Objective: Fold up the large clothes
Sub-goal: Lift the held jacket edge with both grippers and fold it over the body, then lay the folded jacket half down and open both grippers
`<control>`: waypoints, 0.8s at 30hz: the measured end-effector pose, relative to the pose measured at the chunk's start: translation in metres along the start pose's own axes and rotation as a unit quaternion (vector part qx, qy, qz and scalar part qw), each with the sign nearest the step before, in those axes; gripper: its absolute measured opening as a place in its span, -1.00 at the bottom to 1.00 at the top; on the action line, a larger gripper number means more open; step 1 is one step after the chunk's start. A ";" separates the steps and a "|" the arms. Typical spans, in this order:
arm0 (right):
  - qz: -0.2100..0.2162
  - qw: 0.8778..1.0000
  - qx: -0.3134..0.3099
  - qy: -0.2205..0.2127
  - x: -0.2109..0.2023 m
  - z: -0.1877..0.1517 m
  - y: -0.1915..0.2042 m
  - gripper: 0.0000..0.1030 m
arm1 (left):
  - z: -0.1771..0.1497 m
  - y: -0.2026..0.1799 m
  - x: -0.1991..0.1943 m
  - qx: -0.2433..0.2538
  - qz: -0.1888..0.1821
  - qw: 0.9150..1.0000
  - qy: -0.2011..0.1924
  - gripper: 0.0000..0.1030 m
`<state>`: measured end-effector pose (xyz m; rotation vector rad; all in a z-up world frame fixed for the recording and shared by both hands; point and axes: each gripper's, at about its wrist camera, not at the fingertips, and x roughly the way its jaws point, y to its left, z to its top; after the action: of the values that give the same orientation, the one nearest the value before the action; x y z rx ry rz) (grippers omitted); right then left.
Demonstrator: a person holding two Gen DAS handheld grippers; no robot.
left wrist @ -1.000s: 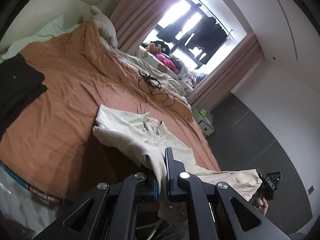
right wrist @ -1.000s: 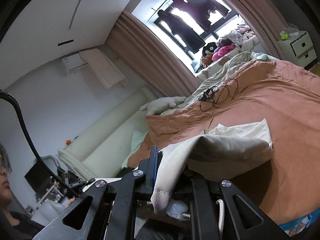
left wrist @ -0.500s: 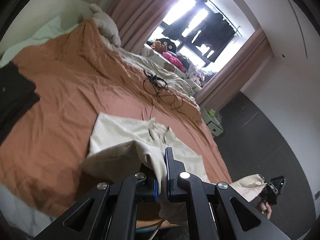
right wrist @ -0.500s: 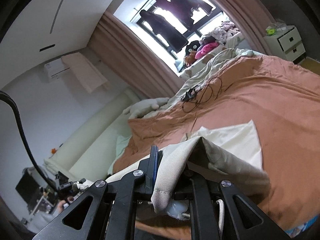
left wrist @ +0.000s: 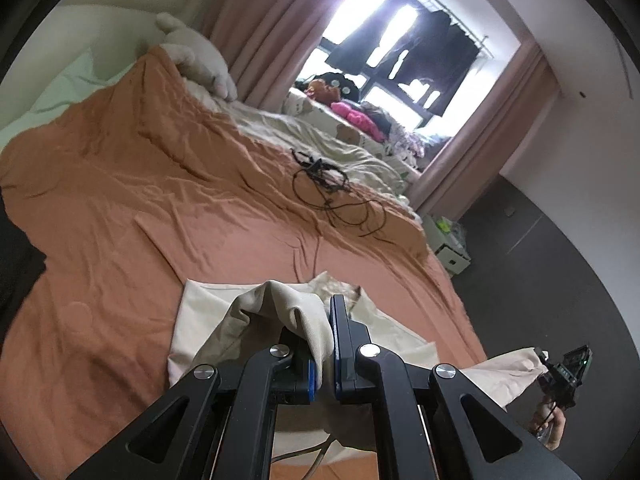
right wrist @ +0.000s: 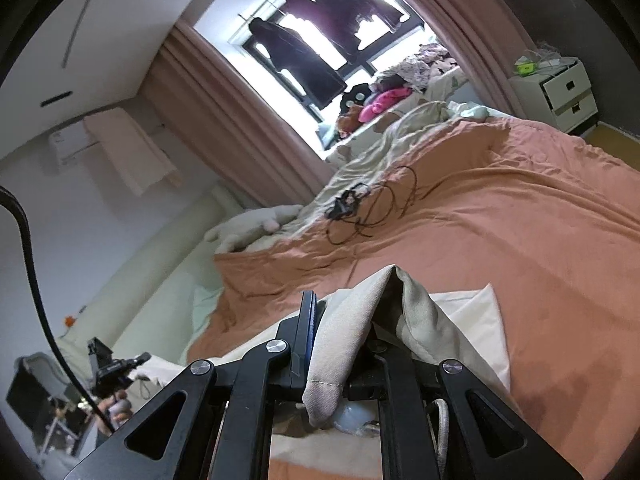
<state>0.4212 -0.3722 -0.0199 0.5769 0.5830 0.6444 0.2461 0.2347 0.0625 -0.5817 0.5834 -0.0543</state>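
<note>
A large cream garment (left wrist: 208, 316) lies partly spread on the orange bedspread (left wrist: 140, 200). My left gripper (left wrist: 325, 322) is shut on one bunched edge of it and holds that edge above the bed. My right gripper (right wrist: 340, 320) is shut on another edge of the same garment (right wrist: 460, 320), which drapes over its right finger and hides it. In the left wrist view the right gripper (left wrist: 568, 368) shows at the far right with a stretched corner of the garment running to it. The left gripper (right wrist: 112, 364) shows small at the lower left of the right wrist view.
A tangle of black cable (left wrist: 332, 192) lies mid-bed. A dark garment (left wrist: 16, 272) sits at the bed's left edge. A white plush toy (left wrist: 196, 60) and crumpled pale bedding (left wrist: 328, 148) lie near the window. A white drawer unit (right wrist: 560, 92) stands beside the bed.
Both grippers have lifted and carried their held edges forward over the bed, so the garment now folds over itself and less of it lies flat. Both grips stay shut.
</note>
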 end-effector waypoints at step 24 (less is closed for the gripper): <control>-0.113 0.987 0.052 0.098 0.144 -0.016 -0.091 -0.77 | -0.002 0.089 0.183 -0.042 0.065 0.992 0.098 -0.81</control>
<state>0.5400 -0.3281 -0.1353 0.5382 0.8583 0.4597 0.3882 0.2702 -0.0780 -0.6223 0.8158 0.0372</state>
